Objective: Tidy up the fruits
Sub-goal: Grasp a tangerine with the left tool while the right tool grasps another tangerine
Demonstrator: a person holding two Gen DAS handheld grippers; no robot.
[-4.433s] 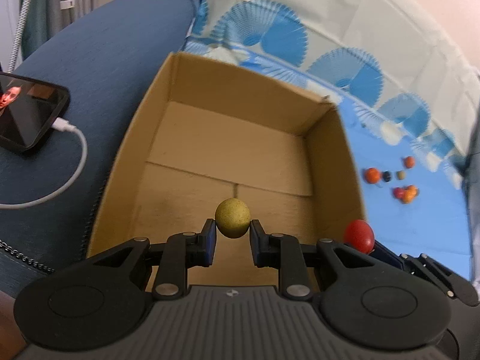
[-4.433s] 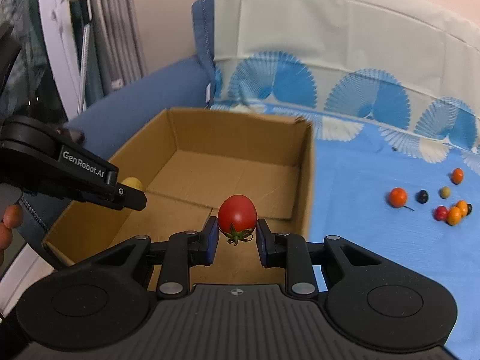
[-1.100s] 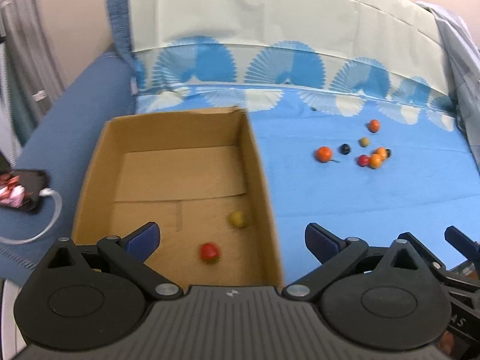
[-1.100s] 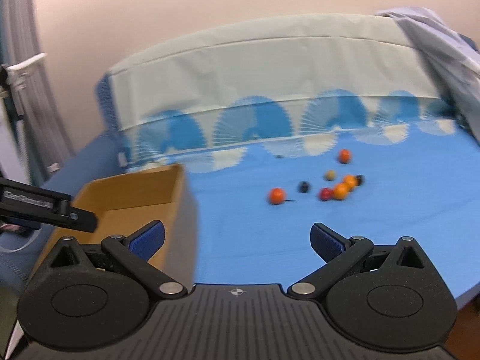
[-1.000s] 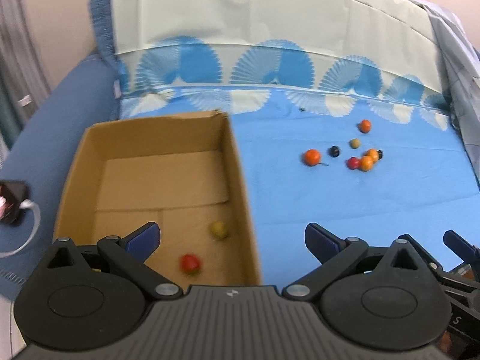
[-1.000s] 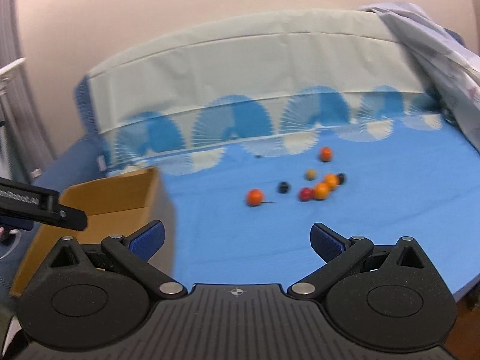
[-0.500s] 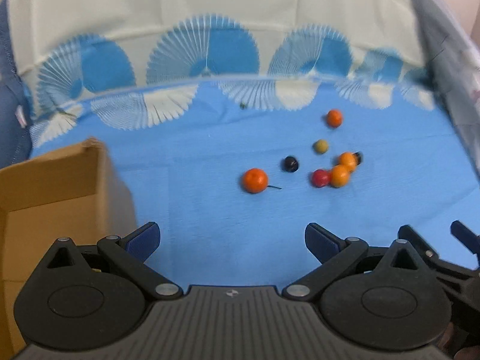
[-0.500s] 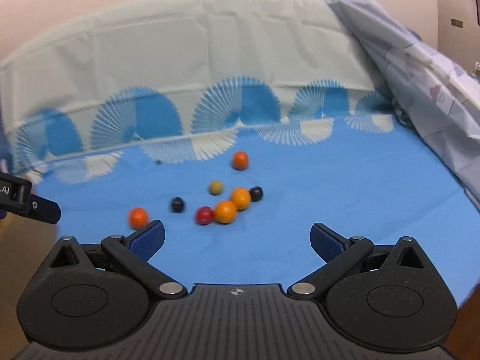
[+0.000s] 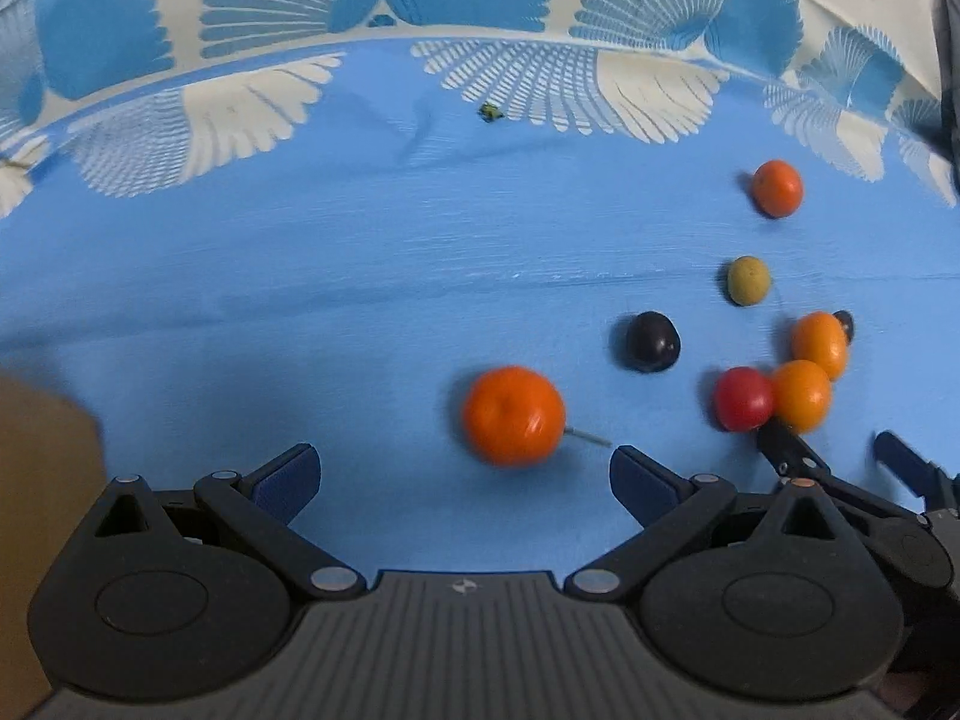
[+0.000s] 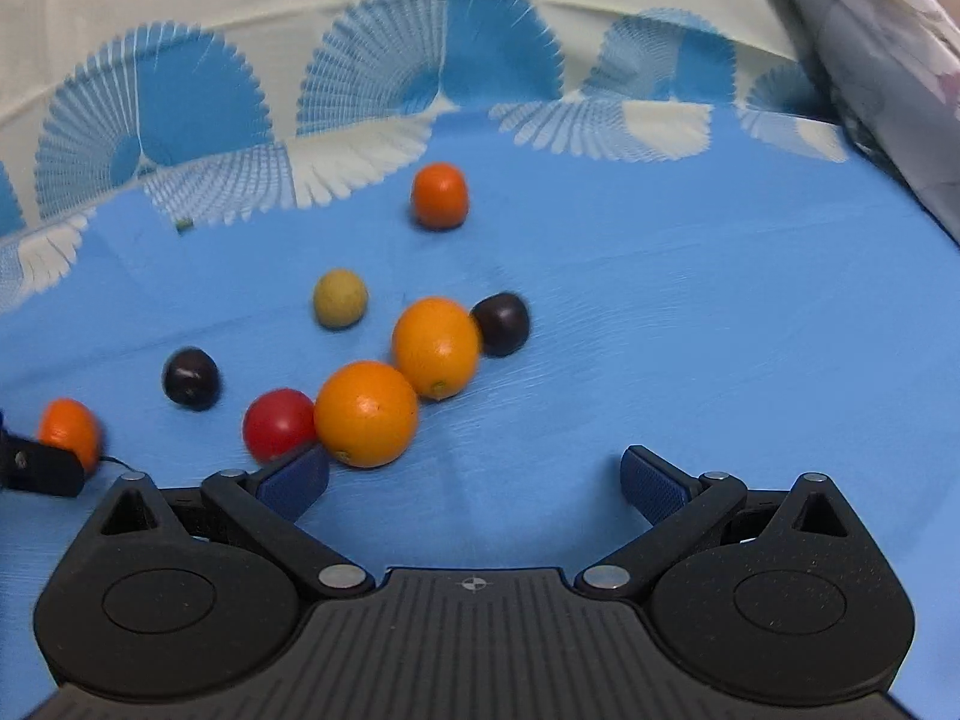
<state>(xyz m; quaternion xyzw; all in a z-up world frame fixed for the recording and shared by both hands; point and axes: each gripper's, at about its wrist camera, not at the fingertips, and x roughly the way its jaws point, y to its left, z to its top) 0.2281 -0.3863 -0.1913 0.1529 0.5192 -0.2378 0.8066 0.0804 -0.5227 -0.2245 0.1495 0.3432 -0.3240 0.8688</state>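
Both tools are low over the blue cloth [image 9: 300, 276], each with its blue-padded fingers spread wide apart and nothing between them.

The left gripper [image 9: 462, 474] points at a round orange tangerine with a thin stalk [image 9: 514, 415], which lies just ahead of the gap between its fingers, a little toward the right one. Only this view catches the corner of the brown cardboard box [image 9: 42, 480] at the far left edge, and the right gripper's dark finger ends poking in at the lower right, close to the small fruits.

The right gripper [image 10: 474, 477] is drawn up to the cluster. A round yellow-orange citrus [image 10: 366, 413] sits just past its left finger [image 10: 294, 483], touching a small red tomato [image 10: 279, 425] on one side and a second yellow-orange citrus [image 10: 437, 347] behind it. This view alone shows fully the dark purple round fruit [image 10: 501, 324] tucked against that second citrus; from the left it is only a sliver. Another dark purple fruit [image 10: 191, 378] lies alone to the left, an olive-yellow round fruit [image 10: 339, 298] farther back, and a small deep-orange fruit [image 10: 439, 195] farthest, near the white fan-print border [image 10: 360, 162]. A pale grey patterned fabric [image 10: 870, 48] drapes at the right edge, clearer here.
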